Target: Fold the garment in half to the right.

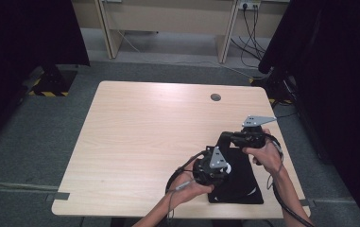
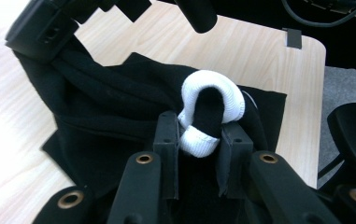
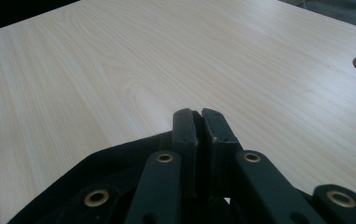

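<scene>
a person sits at a rectangular table with a pale wood top, which has a small round cable hole near its far edge. the table stands on a grey carpet floor. behind it there is a light wooden desk frame with black cables that hang down to the floor, and dark black curtains hang at both sides of the room.

a black cloth garment with a white ribbed cuff lies on the near right part of the table, close to the front edge. the left gripper is closed on the white cuff, and the cuff bulges up between its two pads. the right gripper is at the far side of the garment; its jaws are pressed together and pinch the black fabric at its edge. the two grippers are near each other above the garment.
</scene>
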Motion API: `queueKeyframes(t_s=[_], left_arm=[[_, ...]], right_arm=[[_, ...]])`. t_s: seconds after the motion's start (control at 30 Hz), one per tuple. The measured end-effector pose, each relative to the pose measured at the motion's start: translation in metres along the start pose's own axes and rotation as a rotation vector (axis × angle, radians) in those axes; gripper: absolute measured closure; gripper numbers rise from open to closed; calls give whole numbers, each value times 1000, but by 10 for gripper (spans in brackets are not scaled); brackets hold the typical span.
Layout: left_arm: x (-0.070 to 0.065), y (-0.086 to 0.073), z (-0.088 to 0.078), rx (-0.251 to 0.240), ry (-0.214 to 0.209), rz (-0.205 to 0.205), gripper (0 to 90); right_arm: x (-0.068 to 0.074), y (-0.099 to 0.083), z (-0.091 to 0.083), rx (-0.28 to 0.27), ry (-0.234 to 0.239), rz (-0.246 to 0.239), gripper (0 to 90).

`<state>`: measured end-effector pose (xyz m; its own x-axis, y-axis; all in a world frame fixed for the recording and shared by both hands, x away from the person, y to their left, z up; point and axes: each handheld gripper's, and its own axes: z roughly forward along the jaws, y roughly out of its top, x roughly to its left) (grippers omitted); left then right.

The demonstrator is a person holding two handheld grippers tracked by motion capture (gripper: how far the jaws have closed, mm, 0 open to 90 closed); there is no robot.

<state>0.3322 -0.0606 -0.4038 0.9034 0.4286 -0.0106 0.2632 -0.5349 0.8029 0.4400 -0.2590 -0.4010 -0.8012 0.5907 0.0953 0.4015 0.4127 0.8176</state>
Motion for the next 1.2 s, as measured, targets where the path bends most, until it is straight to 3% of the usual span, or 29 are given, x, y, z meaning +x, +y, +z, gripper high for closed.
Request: queueKeyframes(t_s=[0.17, 0.2, 0.23, 0.27, 0.33, 0.47, 0.5, 0.6, 0.7, 0.83, 1.03, 1.07, 1.1, 1.13, 1.17, 1.2], left_arm=[[-6, -3, 16, 3, -15, -5, 718], [-6, -3, 19, 2, -19, -8, 710], [-5, -5, 25, -6, -32, -28, 659], [-5, -5, 25, -6, -32, -28, 623], [-4, -6, 25, -19, -57, -49, 577], [-3, -2, 13, -71, -52, -76, 408], [-2, -1, 8, -90, -52, -87, 367], [3, -2, -7, -123, -42, -106, 343], [9, -10, -13, -106, 5, -126, 316], [13, -29, -5, -32, 71, -143, 278], [14, -52, 14, 45, 103, -187, 201], [13, -54, 17, 53, 101, -189, 192], [12, -55, 20, 58, 100, -194, 175], [12, -57, 23, 63, 101, -200, 175], [11, -58, 25, 68, 103, -206, 161], [10, -59, 27, 72, 102, -208, 161]], right_arm=[[-4, -12, -7, 7, -15, 15, 804], [-5, -14, -8, 15, -23, 24, 763], [-7, -18, -9, 37, -51, 42, 650], [-7, -18, -9, 37, -51, 42, 650], [-7, -20, -9, 69, -84, 60, 548], [-7, -19, -12, 77, -125, 94, 437], [-8, -17, -14, 94, -162, 97, 404], [-8, -16, -16, 109, -191, 96, 388], [-9, -18, -16, 156, -219, 111, 378], [-12, -23, -13, 188, -256, 120, 380], [-19, -37, -7, 272, -289, 144, 420], [-21, -40, -6, 280, -289, 149, 459], [-24, -47, -6, 286, -268, 146, 589], [-24, -47, -6, 286, -268, 146, 589], [-26, -53, -5, 300, -245, 118, 721], [-26, -53, -5, 300, -245, 118, 721]])
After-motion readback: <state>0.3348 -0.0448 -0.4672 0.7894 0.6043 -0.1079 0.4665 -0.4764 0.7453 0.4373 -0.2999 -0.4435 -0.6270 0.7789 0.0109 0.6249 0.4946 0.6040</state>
